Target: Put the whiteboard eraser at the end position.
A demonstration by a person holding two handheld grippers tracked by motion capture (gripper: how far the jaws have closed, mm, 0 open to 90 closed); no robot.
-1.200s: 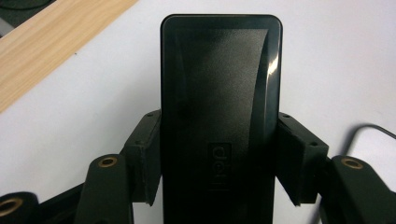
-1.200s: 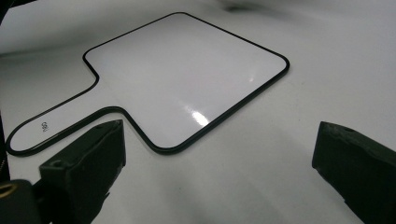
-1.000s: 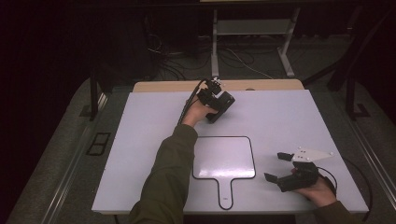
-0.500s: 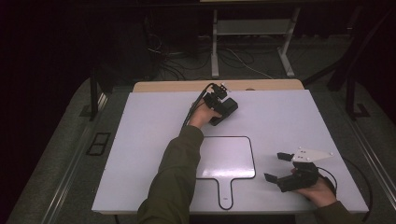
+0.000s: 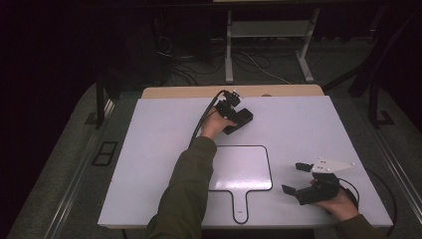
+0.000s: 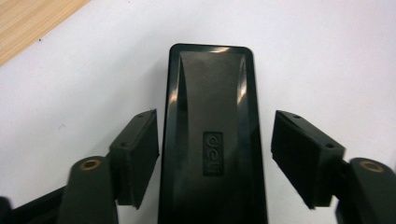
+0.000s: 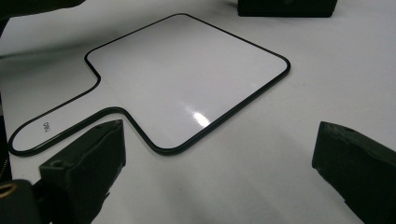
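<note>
A black, glossy, oblong plastic box with rounded corners (image 6: 212,140) is seen lying flat on the white table top (image 5: 149,149), near its far edge and close to the strip of light wood (image 5: 189,91). The left gripper (image 6: 215,154) is placed around this box: its jaws are spread on both sides of it, and a small gap is left on each side, so the box is not clamped. A white paddle-shaped board with a thin black border (image 5: 242,168) is laid flat at the middle of the table. The right gripper (image 5: 297,178) is held near the front right corner, with its jaws wide apart and nothing between them.
</note>
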